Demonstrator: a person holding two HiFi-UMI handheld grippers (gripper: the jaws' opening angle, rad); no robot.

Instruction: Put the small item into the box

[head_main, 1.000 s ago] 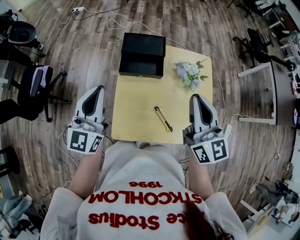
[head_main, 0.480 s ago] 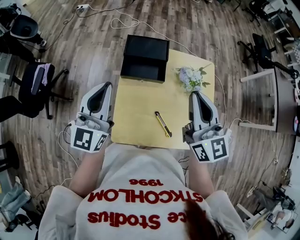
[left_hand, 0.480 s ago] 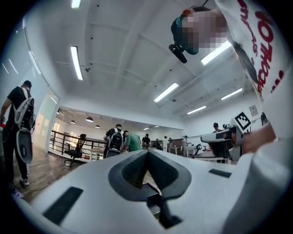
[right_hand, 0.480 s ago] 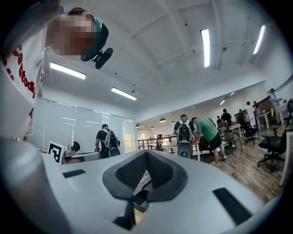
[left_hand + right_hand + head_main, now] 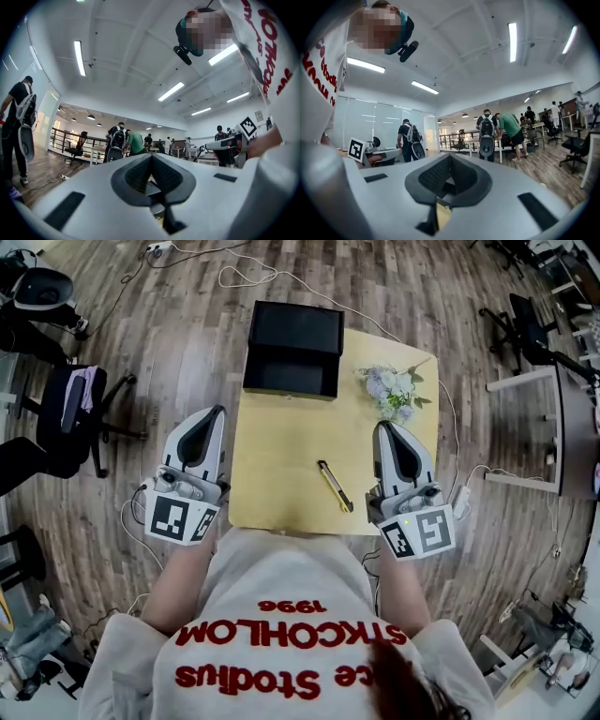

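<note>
Matt black box (image 5: 296, 330), pale wooden table (image 5: 281, 460)

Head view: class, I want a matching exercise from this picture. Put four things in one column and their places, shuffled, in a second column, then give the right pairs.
Things
1. black box
2. flowers
3. yellow utility knife
4. left tool

Places
A. off the table, beside its left edge
B. the table's far right corner
C. the table's far left corner
D. lying flat near the table's front edge

Pairs: 1-C, 2-B, 3-D, 4-A
</note>
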